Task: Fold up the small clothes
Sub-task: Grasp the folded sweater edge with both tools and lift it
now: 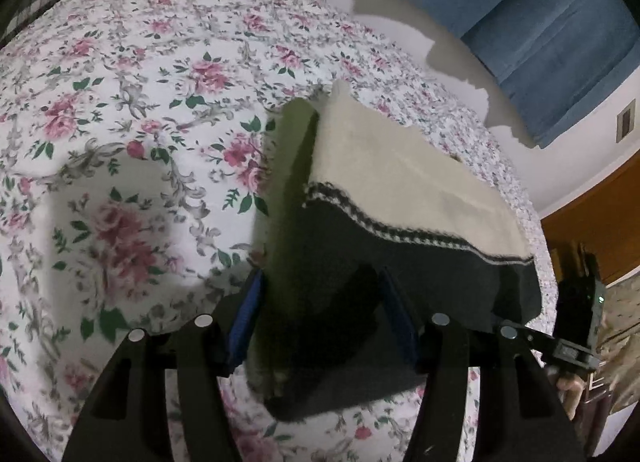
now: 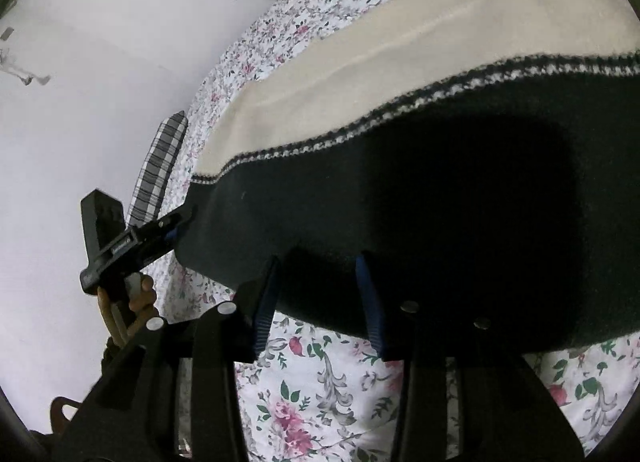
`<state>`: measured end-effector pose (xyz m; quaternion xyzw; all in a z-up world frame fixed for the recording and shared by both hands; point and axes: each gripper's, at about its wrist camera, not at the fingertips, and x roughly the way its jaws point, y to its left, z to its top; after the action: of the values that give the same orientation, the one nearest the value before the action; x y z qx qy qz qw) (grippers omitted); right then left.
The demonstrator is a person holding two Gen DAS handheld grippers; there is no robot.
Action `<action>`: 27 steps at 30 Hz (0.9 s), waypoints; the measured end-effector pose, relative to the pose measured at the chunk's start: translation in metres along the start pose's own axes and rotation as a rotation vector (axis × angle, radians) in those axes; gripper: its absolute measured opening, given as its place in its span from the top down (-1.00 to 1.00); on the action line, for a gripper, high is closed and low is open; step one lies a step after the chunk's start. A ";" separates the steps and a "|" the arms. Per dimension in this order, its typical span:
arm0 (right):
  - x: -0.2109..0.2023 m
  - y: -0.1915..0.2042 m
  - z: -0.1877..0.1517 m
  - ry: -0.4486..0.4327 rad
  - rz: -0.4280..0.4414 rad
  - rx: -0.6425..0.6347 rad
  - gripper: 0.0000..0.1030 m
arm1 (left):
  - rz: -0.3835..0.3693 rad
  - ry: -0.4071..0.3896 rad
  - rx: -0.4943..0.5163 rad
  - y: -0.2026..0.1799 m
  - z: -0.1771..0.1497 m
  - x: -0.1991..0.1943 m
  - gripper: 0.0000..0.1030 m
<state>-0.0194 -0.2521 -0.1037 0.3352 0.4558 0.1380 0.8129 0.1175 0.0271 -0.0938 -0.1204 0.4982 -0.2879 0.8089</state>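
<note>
On the floral bedspread (image 1: 132, 110) a small knitted garment (image 2: 400, 202), dark green-black with a cream band beyond a speckled stripe, is raised by its near dark edge, the cream end trailing toward the far side of the bed. At the left of the scene the left gripper (image 1: 320, 326) has its blue-padded jaws standing apart with dark cloth between them; whether the pads actually pinch the fabric I cannot tell. The cloth hangs in a steep fold there, an olive underside showing. Further right, the right gripper (image 2: 320, 298) also shows its jaws spread, the garment's hem lying just over the fingertips (image 2: 266, 302); a true grasp is again unclear.

By my reading, the step in hand is lifting the near edge to carry it over toward the cream end. Next, both grippers would need to travel together away from the person, keeping the edge level, then lay it down squarely.

A checked pillow (image 2: 158, 170) lies at the bed's far left edge, well apart from the fold. Blue curtains (image 1: 540, 30) hang beyond. Nothing visibly blocks the way.
</note>
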 end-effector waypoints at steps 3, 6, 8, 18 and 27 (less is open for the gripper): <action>-0.001 -0.002 0.000 -0.012 0.018 0.014 0.25 | -0.006 0.006 -0.008 0.002 0.002 0.004 -0.14; -0.009 -0.001 0.003 -0.019 0.039 0.037 0.24 | -0.007 0.005 0.007 0.000 0.002 0.003 -0.14; -0.019 0.004 0.015 -0.046 0.064 0.046 0.24 | -0.005 0.011 0.010 0.000 0.003 0.004 -0.14; 0.022 -0.013 0.070 -0.048 -0.021 0.107 0.43 | -0.016 0.035 0.010 0.001 0.012 0.010 -0.20; 0.003 -0.018 0.064 -0.092 0.067 0.130 0.36 | -0.098 0.061 -0.042 0.010 0.028 0.011 -0.34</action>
<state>0.0342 -0.2911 -0.0944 0.4083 0.4145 0.1201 0.8044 0.1493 0.0260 -0.0938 -0.1529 0.5222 -0.3203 0.7755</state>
